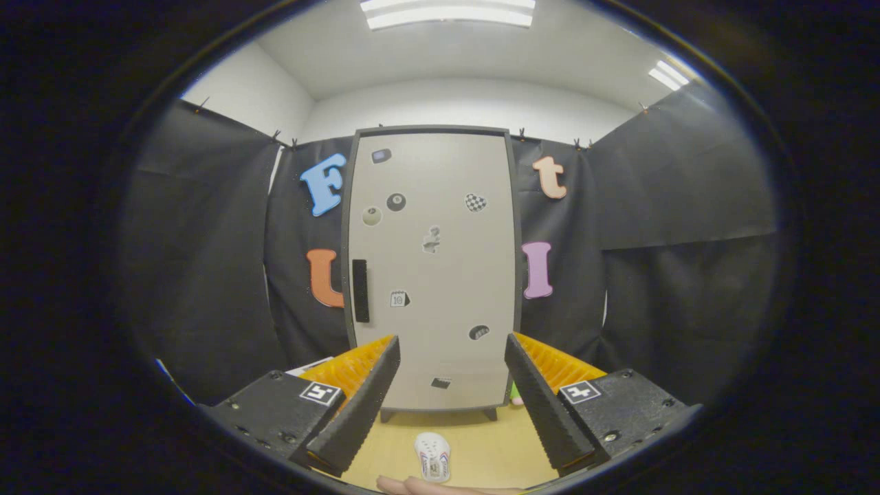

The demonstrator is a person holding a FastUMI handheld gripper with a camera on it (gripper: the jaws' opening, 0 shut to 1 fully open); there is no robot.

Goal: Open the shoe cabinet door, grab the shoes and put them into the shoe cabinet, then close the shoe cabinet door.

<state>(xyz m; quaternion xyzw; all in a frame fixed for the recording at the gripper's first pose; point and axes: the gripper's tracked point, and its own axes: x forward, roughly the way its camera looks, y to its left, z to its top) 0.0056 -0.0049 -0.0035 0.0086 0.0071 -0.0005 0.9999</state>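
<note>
Your tongs [450, 399] are spread wide with nothing between the fingers, aimed straight at the tall pale-grey shoe cabinet [433, 268] with dark frame and stickers on its door. It stands well beyond the fingertips against the black cloth wall, door shut, so the task looks barely started. The black vertical bar handle [360, 290] sits on the door's left edge, beyond and above your left finger; it looks like the door swings from the right, so go for that handle first. The small white perforated clog-type shoe [432, 456] lies on the light wooden floor [495, 440] between the fingers and below them, near the cabinet's feet, probably parked there for an easy grab once the door opens. A bit of a hand [419, 487] shows just under the shoe. Something small, green and pink, peeks beside the cabinet's right foot; can't tell what.
</note>
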